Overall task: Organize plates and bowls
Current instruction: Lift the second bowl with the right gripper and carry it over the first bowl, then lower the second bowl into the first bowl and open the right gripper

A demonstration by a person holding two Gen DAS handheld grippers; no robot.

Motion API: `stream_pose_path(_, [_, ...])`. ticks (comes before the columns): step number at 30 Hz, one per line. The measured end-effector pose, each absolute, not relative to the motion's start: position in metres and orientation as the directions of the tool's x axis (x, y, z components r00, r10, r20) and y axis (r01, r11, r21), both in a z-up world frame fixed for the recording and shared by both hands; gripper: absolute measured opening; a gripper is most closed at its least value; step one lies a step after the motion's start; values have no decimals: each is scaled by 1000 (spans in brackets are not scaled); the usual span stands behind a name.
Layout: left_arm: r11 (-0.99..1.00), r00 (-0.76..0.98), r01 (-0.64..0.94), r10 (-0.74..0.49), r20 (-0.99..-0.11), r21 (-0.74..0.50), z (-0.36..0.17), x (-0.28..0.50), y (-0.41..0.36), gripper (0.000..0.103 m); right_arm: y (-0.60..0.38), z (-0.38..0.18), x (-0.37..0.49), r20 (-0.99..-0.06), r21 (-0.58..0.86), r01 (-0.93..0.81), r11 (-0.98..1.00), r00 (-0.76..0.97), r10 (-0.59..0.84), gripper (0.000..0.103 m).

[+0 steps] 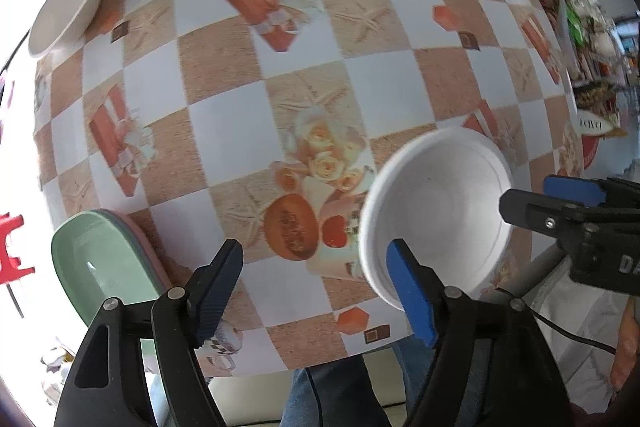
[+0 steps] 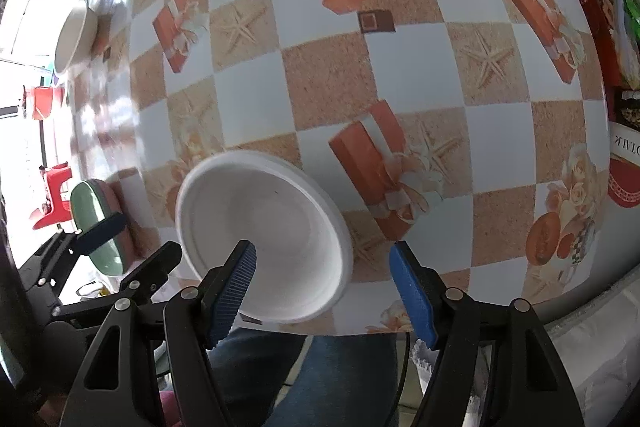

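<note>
The left gripper points straight down, jaws wide and empty. The right gripper tilts steeply down, likewise wide and empty. The white bowl sits mouth-up on the table between them.

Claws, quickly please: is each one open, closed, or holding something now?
Left claw: open, holding nothing.
Right claw: open, holding nothing; the white bowl lies free.

Two hand-held grippers hang side by side, both pointing steeply downward. The left gripper has its jaws spread apart, gripping nothing. The right gripper likewise stands wide, empty.
</note>
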State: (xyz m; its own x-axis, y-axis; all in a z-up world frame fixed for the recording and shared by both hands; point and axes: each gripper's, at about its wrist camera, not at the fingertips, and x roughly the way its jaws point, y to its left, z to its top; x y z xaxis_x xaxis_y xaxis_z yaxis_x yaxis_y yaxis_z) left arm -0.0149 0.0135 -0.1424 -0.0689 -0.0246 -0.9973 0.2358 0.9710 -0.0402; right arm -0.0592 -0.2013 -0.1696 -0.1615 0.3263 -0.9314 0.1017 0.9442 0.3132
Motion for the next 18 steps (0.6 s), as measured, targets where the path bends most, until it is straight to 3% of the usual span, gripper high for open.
stream_pose_path(1, [973,-67,227,-27,-997,-42,-142,-14,18,78,-199,-166,-56,-932,315,92,945,-155,326,83])
stream_pose_path(17, [994,83,-39,-100,-992,-103,-83,23,104,78,-138,-127,-5,-922,372,-49,927,-130,364,83])
stream_pose_path(18, [993,100,-50,-99,-990,-104,-78,27,109,78,-132,-123,0,-920,380,-56,923,-128,371,88])
